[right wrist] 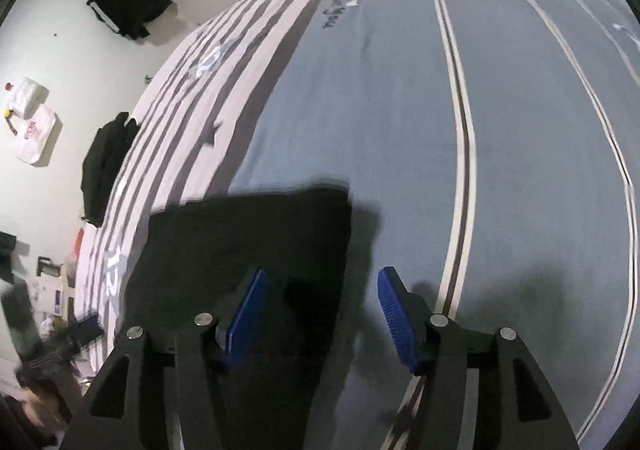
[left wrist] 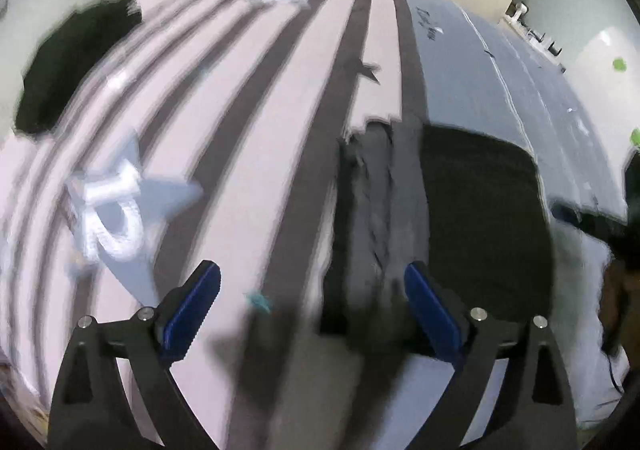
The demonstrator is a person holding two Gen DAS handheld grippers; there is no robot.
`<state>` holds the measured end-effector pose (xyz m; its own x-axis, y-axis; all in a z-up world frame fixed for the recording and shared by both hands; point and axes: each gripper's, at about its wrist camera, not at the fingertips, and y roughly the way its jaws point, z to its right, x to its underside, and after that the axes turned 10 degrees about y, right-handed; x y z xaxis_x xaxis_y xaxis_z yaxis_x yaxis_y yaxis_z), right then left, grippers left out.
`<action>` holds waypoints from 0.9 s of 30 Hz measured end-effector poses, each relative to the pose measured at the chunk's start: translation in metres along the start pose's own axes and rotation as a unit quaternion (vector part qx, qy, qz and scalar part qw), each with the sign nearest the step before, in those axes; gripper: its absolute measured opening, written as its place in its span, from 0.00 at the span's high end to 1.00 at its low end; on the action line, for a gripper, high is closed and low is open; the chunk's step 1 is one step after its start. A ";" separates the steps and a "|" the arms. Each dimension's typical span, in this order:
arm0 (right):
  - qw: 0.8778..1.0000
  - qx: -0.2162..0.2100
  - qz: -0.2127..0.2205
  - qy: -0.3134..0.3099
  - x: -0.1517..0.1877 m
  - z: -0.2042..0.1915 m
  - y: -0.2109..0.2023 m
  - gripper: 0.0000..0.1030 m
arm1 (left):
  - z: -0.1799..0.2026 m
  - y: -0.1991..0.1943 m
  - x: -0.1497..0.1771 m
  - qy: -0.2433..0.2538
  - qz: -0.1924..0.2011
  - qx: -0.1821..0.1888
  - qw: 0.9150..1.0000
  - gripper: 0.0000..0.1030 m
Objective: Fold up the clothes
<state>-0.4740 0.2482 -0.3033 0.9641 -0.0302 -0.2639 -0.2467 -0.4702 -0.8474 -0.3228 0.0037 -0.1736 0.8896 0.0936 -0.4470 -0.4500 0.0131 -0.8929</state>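
dark garment [right wrist: 248, 234] lies folded on the bed [right wrist: 400, 110]; left gripper [left wrist: 312, 306] and right gripper [right wrist: 322, 310] both open, empty; other clothes remain.

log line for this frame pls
scene: dark folded garment on striped bedsheet | left tongs: open, empty | right tongs: open, over garment edge | step: fold released

garment [right wrist: 248, 234]: black | bedsheet [right wrist: 400, 130]: grey-blue, pink with dark stripes | pads [right wrist: 394, 310]: blue
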 end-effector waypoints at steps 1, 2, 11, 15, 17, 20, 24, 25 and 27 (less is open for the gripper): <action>1.000 -0.001 0.002 0.001 0.014 -0.007 -0.001 0.47 | -0.004 -0.002 -0.009 0.011 0.013 0.002 1.000 0.11; 1.000 -0.002 0.007 0.004 0.027 -0.012 -0.003 0.47 | -0.002 0.000 -0.023 0.022 0.030 0.015 0.999 0.11; 0.998 0.026 0.058 0.026 0.090 -0.041 0.021 0.42 | 0.054 0.107 -0.099 0.185 0.014 0.066 0.980 0.51; 0.997 0.028 0.059 0.038 0.095 -0.024 0.032 0.34 | 0.037 0.142 -0.104 0.185 -0.005 0.045 0.982 0.34; 0.997 0.018 0.060 0.042 0.095 -0.017 0.031 0.33 | 0.025 0.139 -0.113 0.168 -0.005 0.056 0.984 0.33; 0.996 0.001 0.061 0.063 0.096 -0.008 0.019 0.33 | 0.017 0.131 -0.122 0.167 -0.007 0.082 0.982 0.32; 0.994 0.020 0.078 0.072 0.106 -0.007 -0.006 0.33 | 0.037 0.120 -0.139 0.230 -0.004 0.138 0.963 0.28; 0.993 0.026 0.082 0.075 0.110 -0.007 -0.013 0.33 | 0.052 0.123 -0.143 0.245 -0.006 0.155 0.957 0.25; 0.991 0.024 0.084 0.103 0.121 -0.005 -0.022 0.33 | 0.073 0.124 -0.150 0.283 -0.011 0.192 0.940 0.21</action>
<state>-0.3517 0.2502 -0.3140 0.9071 -0.2866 -0.3082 -0.4058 -0.4014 -0.8211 -0.5178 0.0642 -0.2133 0.7484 -0.4542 -0.4833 -0.3294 0.3779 -0.8653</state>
